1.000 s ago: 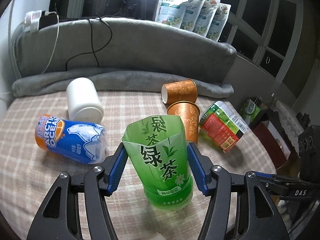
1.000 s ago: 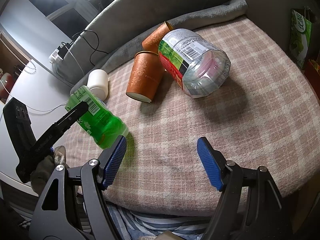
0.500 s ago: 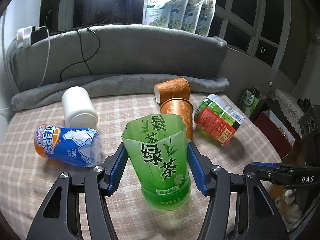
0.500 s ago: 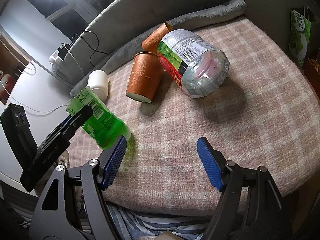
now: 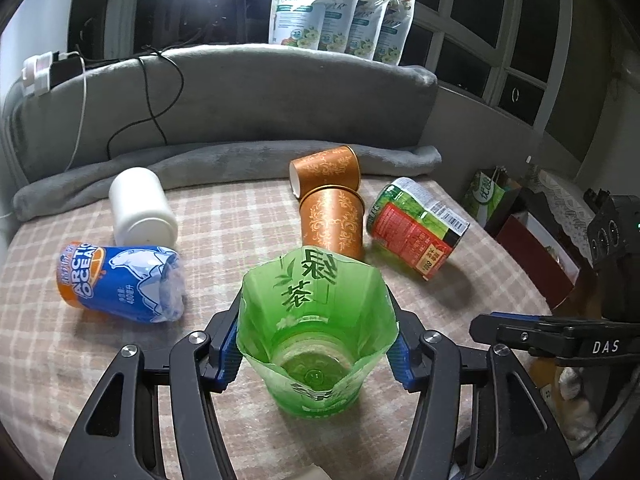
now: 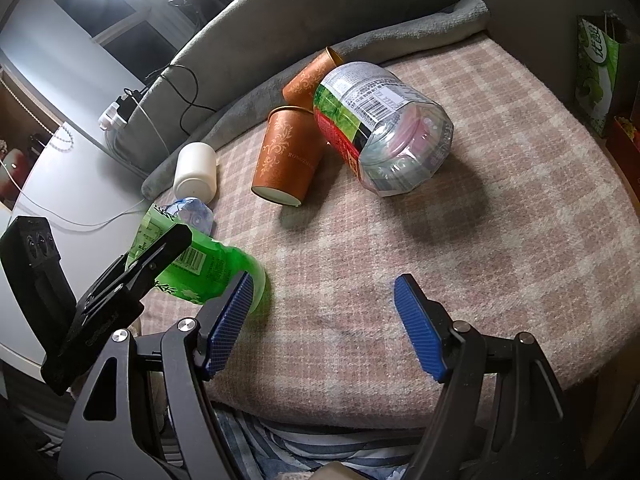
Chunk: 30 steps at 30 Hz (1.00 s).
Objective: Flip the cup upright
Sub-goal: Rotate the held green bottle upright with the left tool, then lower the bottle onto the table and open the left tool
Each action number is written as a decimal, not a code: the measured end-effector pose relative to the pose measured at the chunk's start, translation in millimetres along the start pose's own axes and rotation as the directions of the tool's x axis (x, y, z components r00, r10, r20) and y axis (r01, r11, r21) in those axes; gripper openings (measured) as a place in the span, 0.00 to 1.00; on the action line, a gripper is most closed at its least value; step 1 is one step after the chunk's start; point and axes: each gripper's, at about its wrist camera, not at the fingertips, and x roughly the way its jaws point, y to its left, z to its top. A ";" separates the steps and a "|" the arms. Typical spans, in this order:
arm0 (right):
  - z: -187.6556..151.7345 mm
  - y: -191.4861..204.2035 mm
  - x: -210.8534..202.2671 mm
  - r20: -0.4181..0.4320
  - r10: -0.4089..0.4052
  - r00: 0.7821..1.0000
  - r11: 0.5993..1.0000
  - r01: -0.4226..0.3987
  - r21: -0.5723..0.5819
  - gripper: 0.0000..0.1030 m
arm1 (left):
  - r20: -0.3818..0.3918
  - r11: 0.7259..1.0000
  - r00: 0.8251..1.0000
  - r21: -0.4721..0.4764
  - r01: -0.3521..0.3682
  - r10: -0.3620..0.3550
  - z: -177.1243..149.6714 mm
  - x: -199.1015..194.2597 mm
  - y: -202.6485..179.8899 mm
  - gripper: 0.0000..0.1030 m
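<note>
Left wrist view: the left gripper (image 5: pixel 316 350) has its blue ribbed fingers (image 5: pixel 228 344) pressed on both sides of a green cup (image 5: pixel 316 332), a cut-off translucent plastic tea bottle with printed characters. Its open, faceted mouth faces up and toward the camera; inside, only the moulded bottom shows. The base sits at or just above the checked cloth (image 5: pixel 240 240); contact cannot be confirmed. On the cloth beyond: a blue-and-orange cup (image 5: pixel 120 284) on its side, clear crinkled base toward the gripper; a white cylindrical jar (image 5: pixel 142 208) lying down; two orange paper cups with pale scroll print, one (image 5: pixel 326 170) on its side and one (image 5: pixel 332 220) mouth-down, touching it; and a cut bottle with a red-and-green label (image 5: pixel 416 228) on its side. A grey plush bolster (image 5: pixel 240 100) runs behind, carrying four pouches (image 5: pixel 344 12).

Right wrist view: the right gripper (image 6: pixel 324 328) hovers over bare cloth, fingers (image 6: pixel 418 340) spread wide, holding nothing. The green cup (image 6: pixel 200 268) is at left, tilted in frame, clamped by the left gripper. The labelled bottle's clear faceted bottom (image 6: pixel 404 152) faces the camera, and the bottle leans against the mouth-down orange cup (image 6: pixel 288 156).
</note>
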 end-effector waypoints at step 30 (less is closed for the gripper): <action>2.0 18.7 -9.2 0.062 -0.041 0.997 0.996 0.045 -0.076 0.74 | -0.023 0.998 0.998 -0.042 0.054 -0.055 -4.0 -9.0 6.7 0.76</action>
